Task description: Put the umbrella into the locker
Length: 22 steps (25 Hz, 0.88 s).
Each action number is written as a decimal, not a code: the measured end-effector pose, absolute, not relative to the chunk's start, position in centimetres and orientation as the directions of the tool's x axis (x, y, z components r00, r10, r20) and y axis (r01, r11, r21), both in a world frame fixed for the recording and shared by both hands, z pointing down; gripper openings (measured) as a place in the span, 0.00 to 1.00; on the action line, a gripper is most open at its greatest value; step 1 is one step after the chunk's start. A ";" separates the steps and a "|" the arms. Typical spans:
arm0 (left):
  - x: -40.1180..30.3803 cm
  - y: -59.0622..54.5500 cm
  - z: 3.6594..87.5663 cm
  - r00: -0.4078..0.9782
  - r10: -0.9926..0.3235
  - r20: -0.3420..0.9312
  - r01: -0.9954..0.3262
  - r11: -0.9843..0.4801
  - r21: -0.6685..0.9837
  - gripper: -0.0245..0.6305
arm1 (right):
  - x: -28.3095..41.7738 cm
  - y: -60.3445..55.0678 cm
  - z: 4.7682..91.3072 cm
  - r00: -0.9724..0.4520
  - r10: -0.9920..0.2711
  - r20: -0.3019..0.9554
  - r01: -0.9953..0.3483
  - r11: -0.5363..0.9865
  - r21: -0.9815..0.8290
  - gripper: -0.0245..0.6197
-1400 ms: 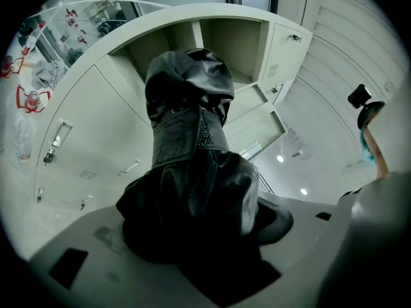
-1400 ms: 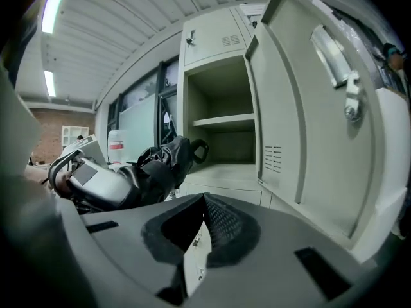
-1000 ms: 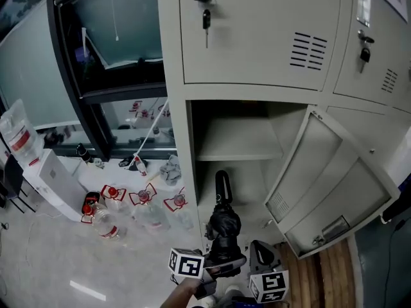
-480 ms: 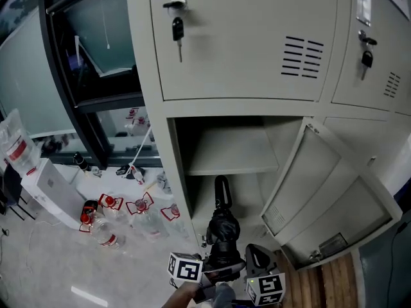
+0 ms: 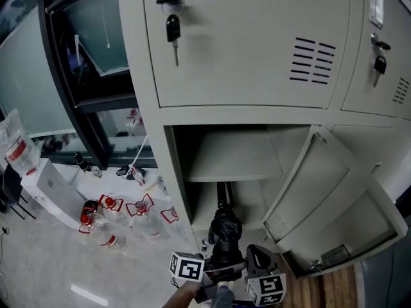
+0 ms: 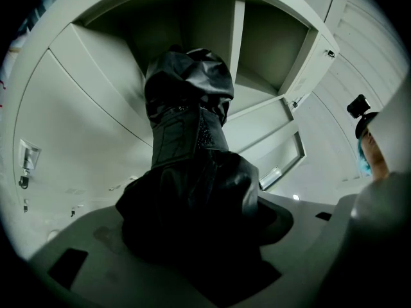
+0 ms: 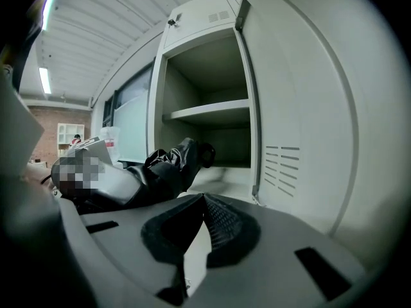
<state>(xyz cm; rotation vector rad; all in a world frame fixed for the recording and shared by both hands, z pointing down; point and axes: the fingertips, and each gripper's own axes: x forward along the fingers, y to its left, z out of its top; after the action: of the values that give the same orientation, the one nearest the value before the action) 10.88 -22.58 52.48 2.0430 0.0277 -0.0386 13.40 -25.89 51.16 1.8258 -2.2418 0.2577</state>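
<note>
Umbrella [image 5: 225, 226], black and folded, pinched upright in the left tongs [image 5: 220, 266] at the bottom of the head view. Slim upper end reaching into the mouth of the open locker [image 5: 174, 172] just ahead of those tongs, under the shelf [image 5: 234, 162]. Just beside, to the right, the right tongs [image 5: 257, 258], touching nothing. Door [image 5: 334, 197] standing wide open, ahead and right of the right tongs. Above the open compartment, a shut upper door [image 5: 244, 50] with a key [image 5: 172, 25] hanging in its lock. Well off to the left of the left tongs, plastic bottles [image 5: 106, 226] with red labels on the pale floor [image 5: 51, 262], below a dark-framed window [image 5: 83, 76].

In the left gripper view, tongs clamped on the bunched black fabric of the umbrella [image 6: 192, 172], the fabric swelling over and hiding both pads. Strap-wrapped bundle running straight out ahead toward the grey compartment, with the shelf edge and the open door beyond it.

In the right gripper view, tongs [image 7: 201, 233] pressed together, ridged pads meeting, nothing between them. Umbrella [image 7: 168, 164] to the left and a little ahead, pointing at the opening under the shelf [image 7: 209, 112]. Inner face of the door [image 7: 302, 127], with its vent slots, close on the right.
</note>
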 end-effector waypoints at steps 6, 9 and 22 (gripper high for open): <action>11.6 -24.6 52.9 0.999 -0.006 -0.043 0.037 -0.435 0.900 0.47 | 13.8 -27.2 51.6 -0.199 -0.932 0.302 -0.977 0.212 0.010 0.04; 12.1 -25.6 53.0 0.999 -0.007 -0.049 0.042 -0.423 0.905 0.47 | 14.1 -27.8 52.1 -0.199 -0.929 0.311 -0.978 0.209 -0.003 0.04; 13.6 -29.3 53.8 0.995 -0.031 -0.093 0.077 -0.349 0.934 0.47 | 14.2 -29.9 52.3 -0.220 -0.924 0.311 -0.973 0.233 0.003 0.04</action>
<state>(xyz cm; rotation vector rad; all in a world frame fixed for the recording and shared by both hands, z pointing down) 13.60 -29.28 53.84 1.9242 0.0324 -0.1112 14.25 -29.91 52.32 1.7830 -2.2589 0.2808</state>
